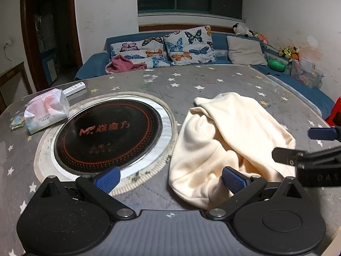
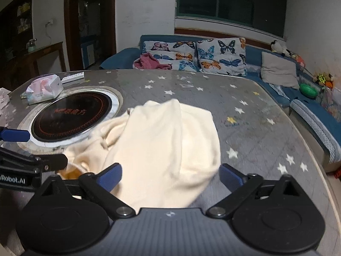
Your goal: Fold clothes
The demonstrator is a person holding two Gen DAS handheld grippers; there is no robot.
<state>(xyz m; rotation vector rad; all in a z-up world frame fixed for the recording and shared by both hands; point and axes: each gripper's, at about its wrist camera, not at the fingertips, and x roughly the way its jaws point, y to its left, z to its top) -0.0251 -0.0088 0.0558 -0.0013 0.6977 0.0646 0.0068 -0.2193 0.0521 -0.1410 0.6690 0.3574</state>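
We hold the left gripper (image 1: pixel 170 179) and the right gripper (image 2: pixel 170 176) with jaws spread wide, gripping nothing. The cream garment (image 1: pixel 230 140) lies crumpled on the starry table (image 1: pixel 213 81), beside the round cooktop (image 1: pixel 108 132).

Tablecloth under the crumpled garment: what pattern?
Grey tablecloth with white stars, a few yellow; clearest in right wrist view.

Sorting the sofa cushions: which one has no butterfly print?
The plain grey cushion, rightmost of the three; the two others carry coloured butterflies.
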